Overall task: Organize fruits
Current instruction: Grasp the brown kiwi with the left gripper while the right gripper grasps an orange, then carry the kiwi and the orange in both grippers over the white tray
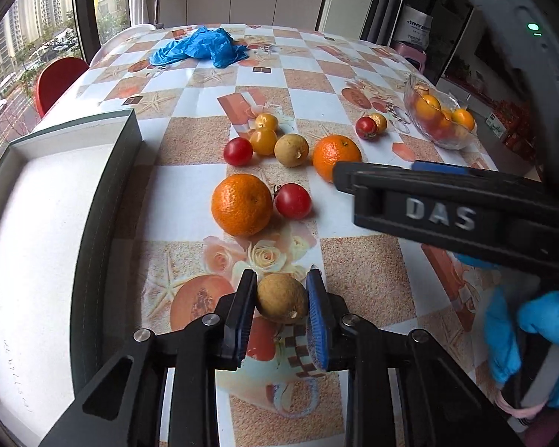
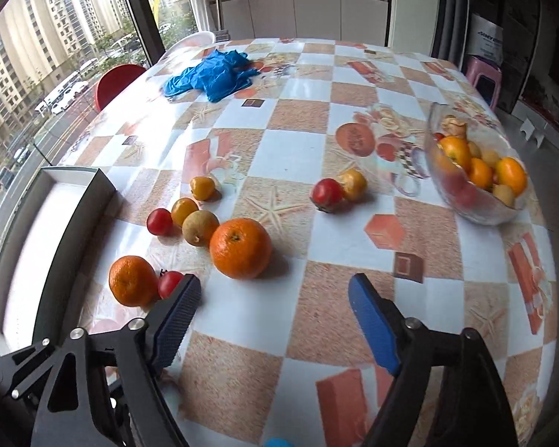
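Left wrist view: the left gripper is clamped on a tan fruit, best lifted straight before being carried toward the box at nine o'clock; the right gripper is held open, empty.

Black grippers (blue-padded), blue gloves.

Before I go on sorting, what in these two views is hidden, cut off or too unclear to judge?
- Left wrist view: the far orange is partly covered by the right gripper's black body.
- Left wrist view: the white tray with dark rim runs off the left edge.
- Right wrist view: fruit low in the clear glass bowl is smeared by the glass.
- Right wrist view: a red tomato is partly behind the right gripper's finger.
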